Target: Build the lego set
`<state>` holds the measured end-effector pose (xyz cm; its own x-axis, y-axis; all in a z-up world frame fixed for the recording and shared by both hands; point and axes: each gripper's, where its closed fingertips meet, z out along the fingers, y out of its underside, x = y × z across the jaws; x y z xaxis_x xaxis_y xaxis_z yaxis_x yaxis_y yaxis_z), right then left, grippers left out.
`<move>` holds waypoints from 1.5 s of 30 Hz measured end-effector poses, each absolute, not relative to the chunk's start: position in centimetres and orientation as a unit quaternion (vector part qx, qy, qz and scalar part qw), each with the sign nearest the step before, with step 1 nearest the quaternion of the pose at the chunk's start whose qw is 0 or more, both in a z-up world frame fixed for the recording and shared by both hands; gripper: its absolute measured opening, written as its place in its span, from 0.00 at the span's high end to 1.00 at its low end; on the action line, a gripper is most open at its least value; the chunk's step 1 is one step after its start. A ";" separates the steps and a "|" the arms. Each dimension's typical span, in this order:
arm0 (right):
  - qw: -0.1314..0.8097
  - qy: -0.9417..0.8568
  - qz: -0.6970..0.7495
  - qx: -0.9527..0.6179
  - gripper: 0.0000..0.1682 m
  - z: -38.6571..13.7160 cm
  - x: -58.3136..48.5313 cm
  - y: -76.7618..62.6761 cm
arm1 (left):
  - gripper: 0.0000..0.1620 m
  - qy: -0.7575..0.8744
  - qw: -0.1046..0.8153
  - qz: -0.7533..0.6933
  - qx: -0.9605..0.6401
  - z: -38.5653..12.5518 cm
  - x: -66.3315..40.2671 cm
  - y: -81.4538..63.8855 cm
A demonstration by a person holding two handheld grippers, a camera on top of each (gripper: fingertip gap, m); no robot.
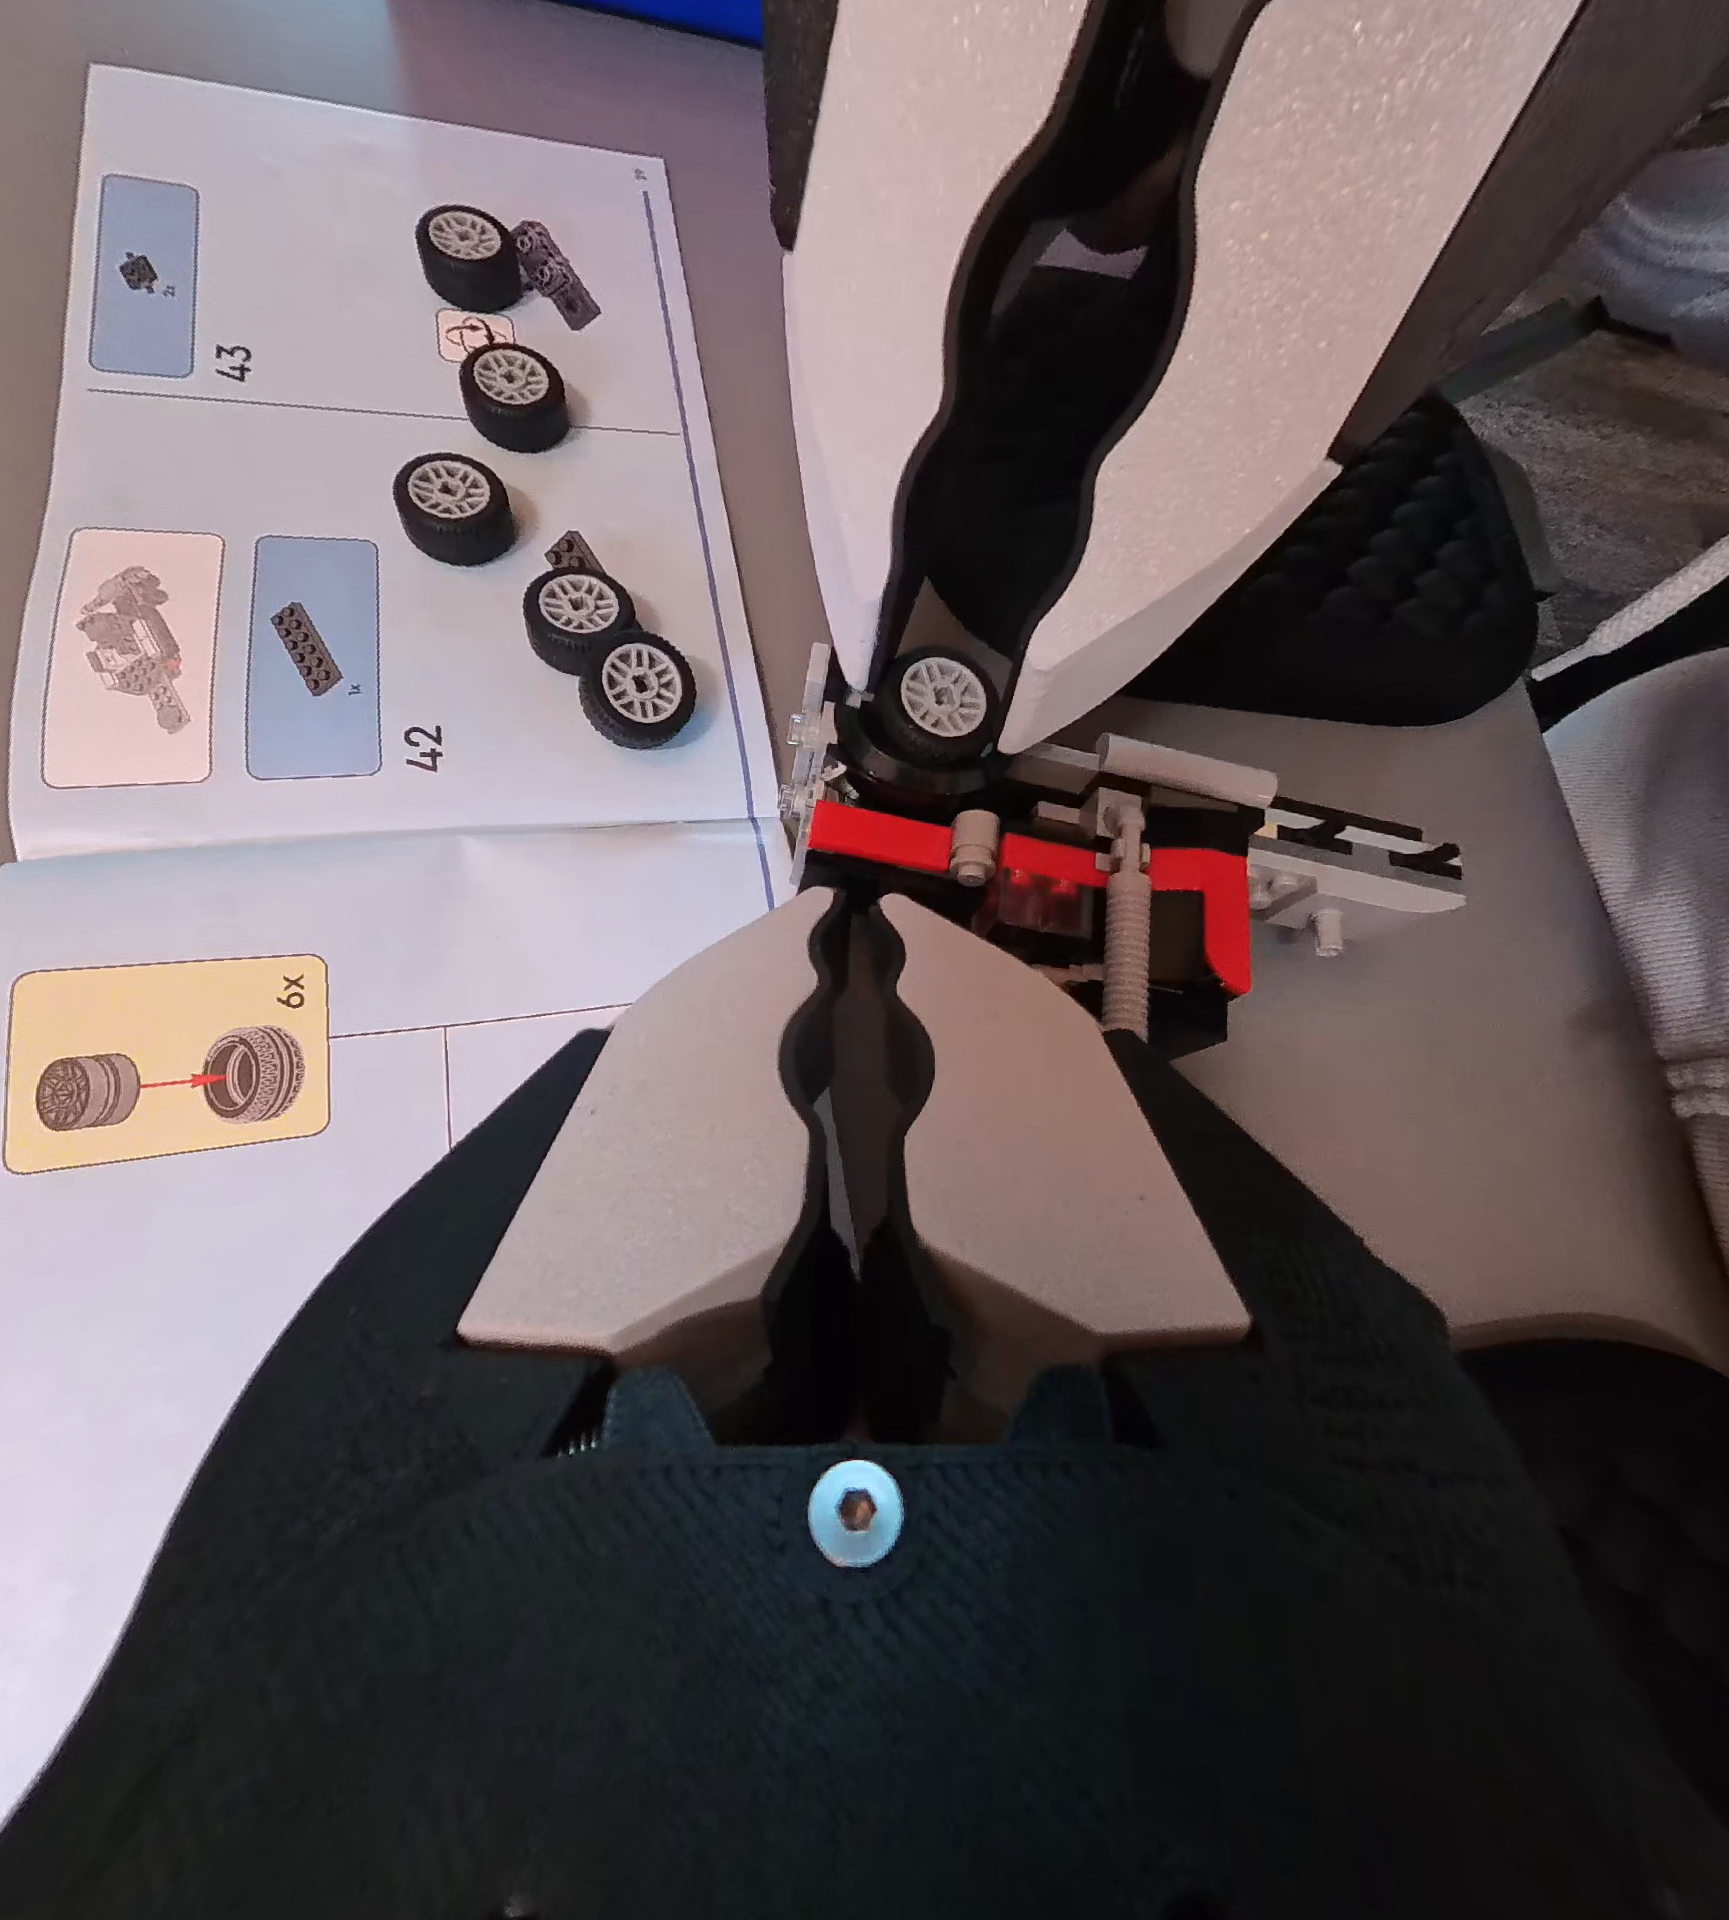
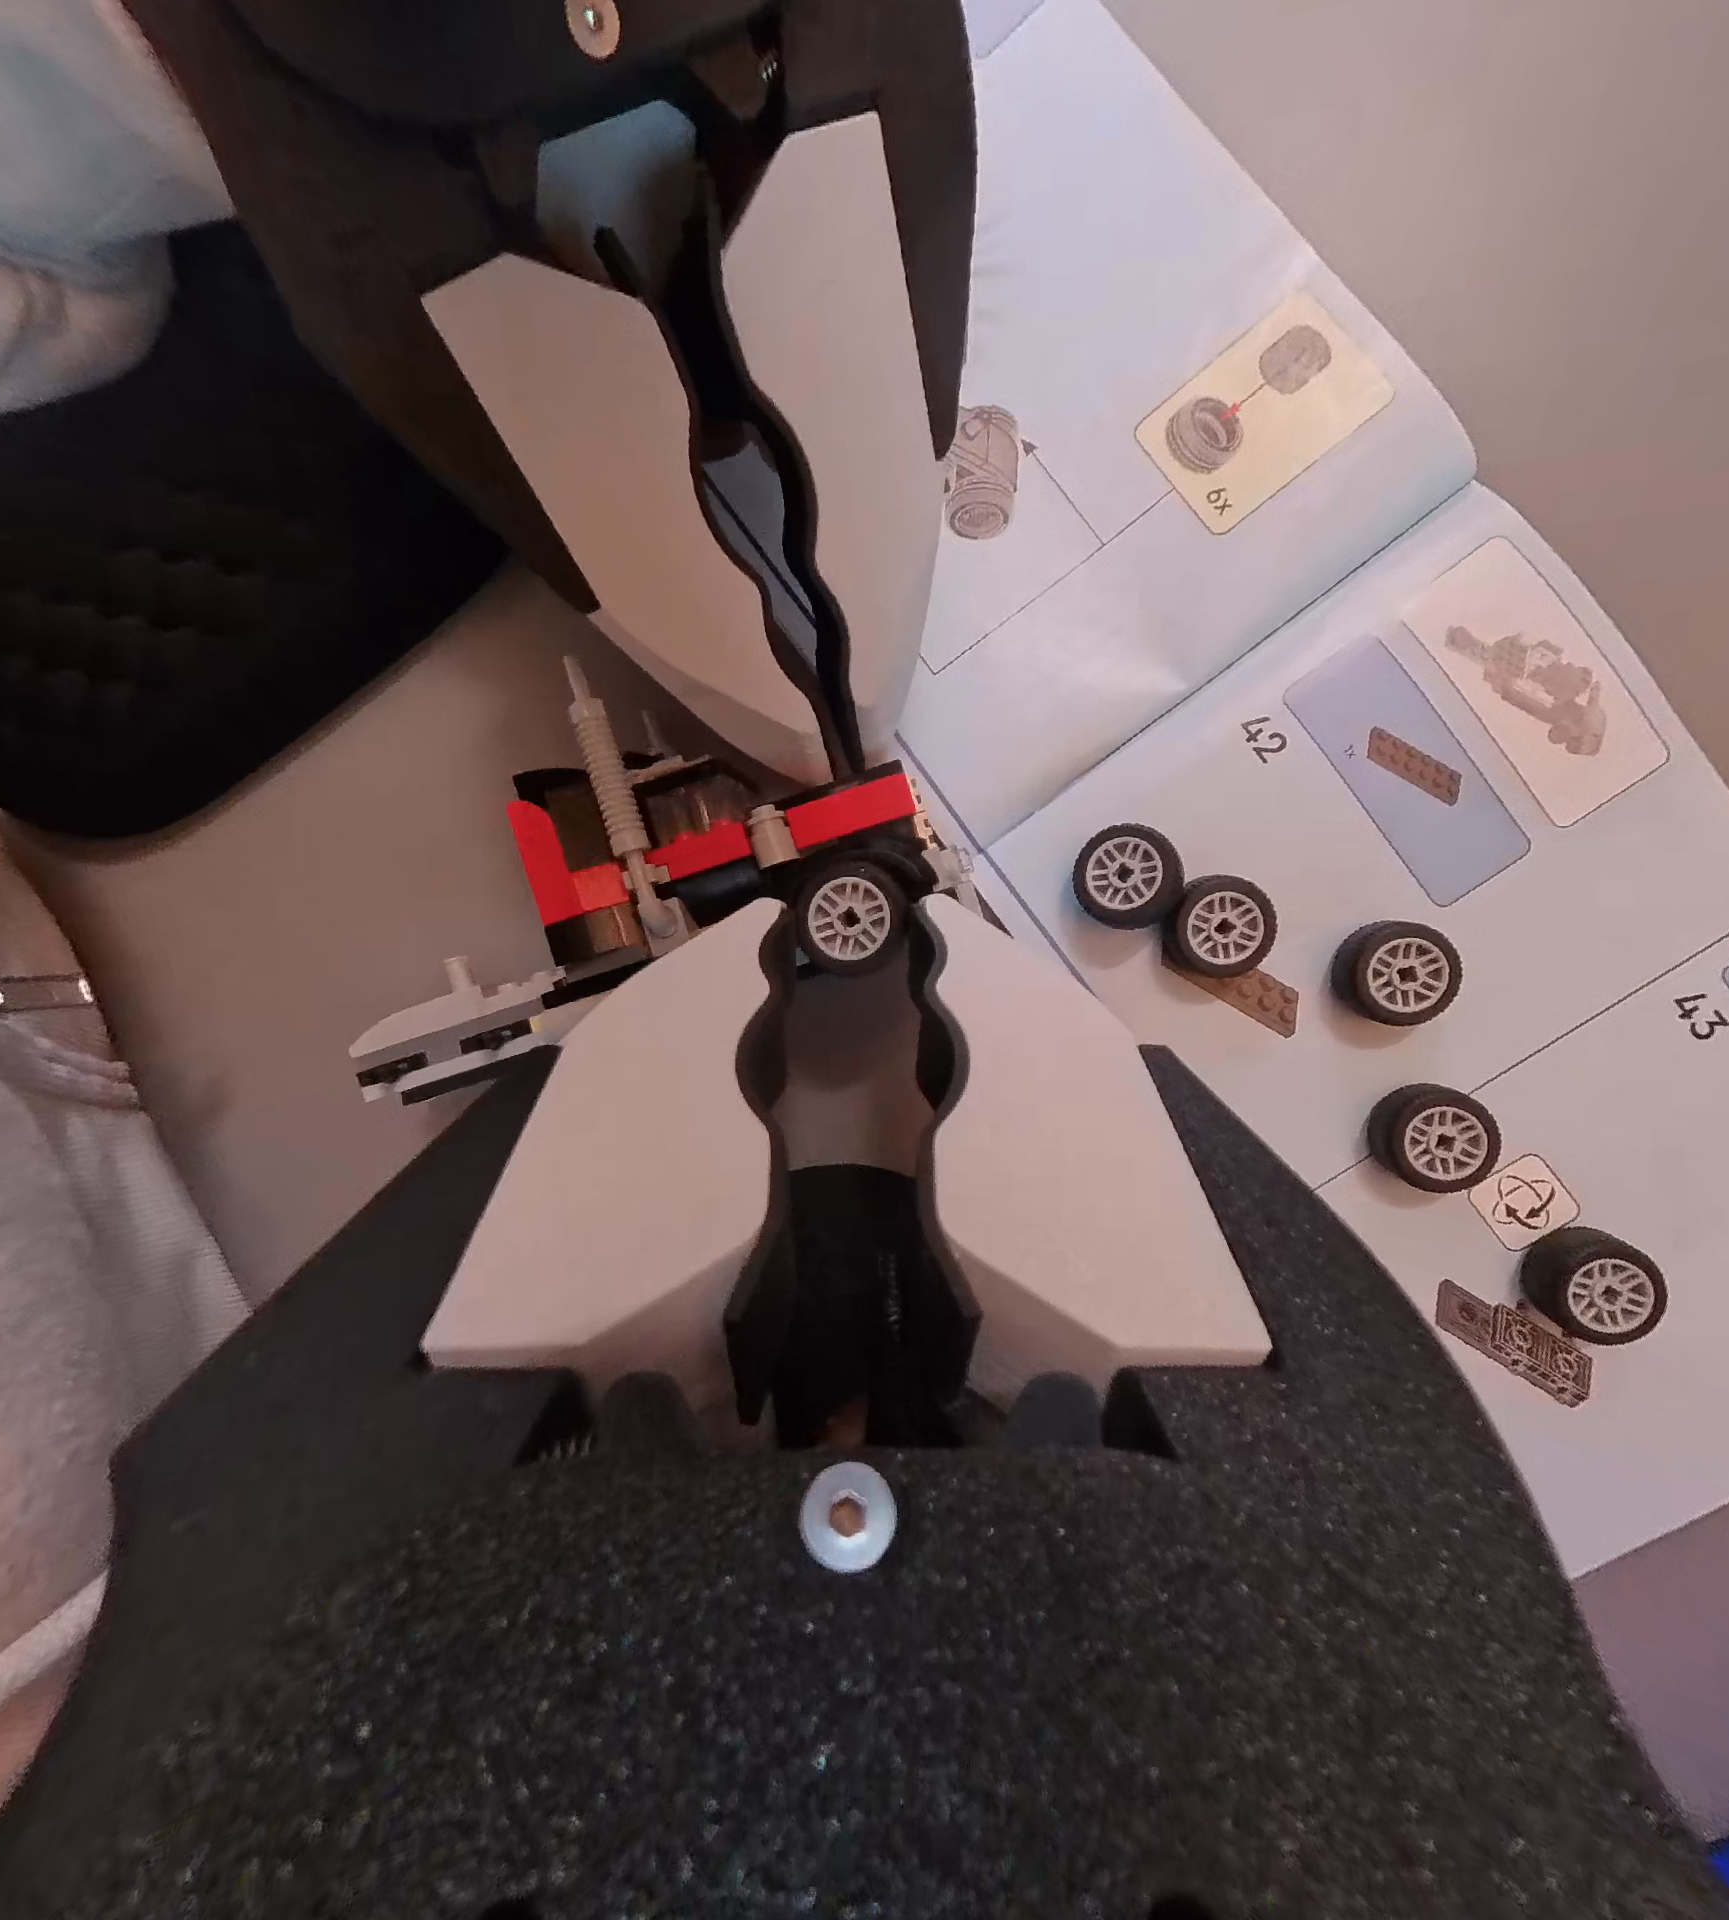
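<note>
A red, black and grey lego truck [image 1: 1047, 862] lies on the grey table by the booklet's edge. My left gripper [image 1: 844, 899] is shut on its red front end. My right gripper [image 1: 938, 717] comes in from above, shut on a black wheel with a grey rim [image 1: 946, 698], and holds it against the truck's front side. In the right wrist view my right gripper [image 2: 852, 920] holds the wheel [image 2: 849, 920] at the truck [image 2: 673, 852]. The left gripper [image 2: 855, 758] pinches the red hood from the far side.
An open instruction booklet [image 1: 372, 883] lies on the table with several loose wheels [image 1: 455, 509] and two small dark bricks [image 1: 559, 275] on it. A black padded object [image 1: 1359, 582] and a person's grey clothing [image 1: 1722, 935] are beside the truck. Less than 4 cm separates the two grippers' tips.
</note>
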<state>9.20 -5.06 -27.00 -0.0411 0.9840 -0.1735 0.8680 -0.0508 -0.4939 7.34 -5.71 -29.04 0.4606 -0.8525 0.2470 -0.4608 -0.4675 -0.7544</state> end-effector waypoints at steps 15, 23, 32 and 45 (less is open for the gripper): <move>0.139 -0.652 0.266 -0.696 0.87 -27.0 9.8 -5.0 | 0.96 0.402 0.310 -0.336 -0.793 -28.8 7.7 -5.8; 0.144 -0.644 0.277 -0.699 0.87 -27.0 9.7 -5.0 | 0.92 0.355 0.317 -0.373 -0.796 -27.7 7.4 -5.3; 0.154 -0.650 0.263 -0.696 0.87 -27.1 9.5 -5.0 | 0.70 0.203 0.257 -0.460 -0.825 -27.6 8.8 -4.3; 0.168 -0.617 0.324 -0.697 0.85 -26.4 9.3 -5.2 | 0.82 0.211 0.257 -0.478 -0.813 -27.3 9.4 -4.6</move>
<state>9.28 -5.18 -26.38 0.0282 0.9692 -0.2445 0.7516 -0.1818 -0.6341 9.39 -4.59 -27.28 0.4532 -0.5891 0.6690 -0.0974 -0.7787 -0.6198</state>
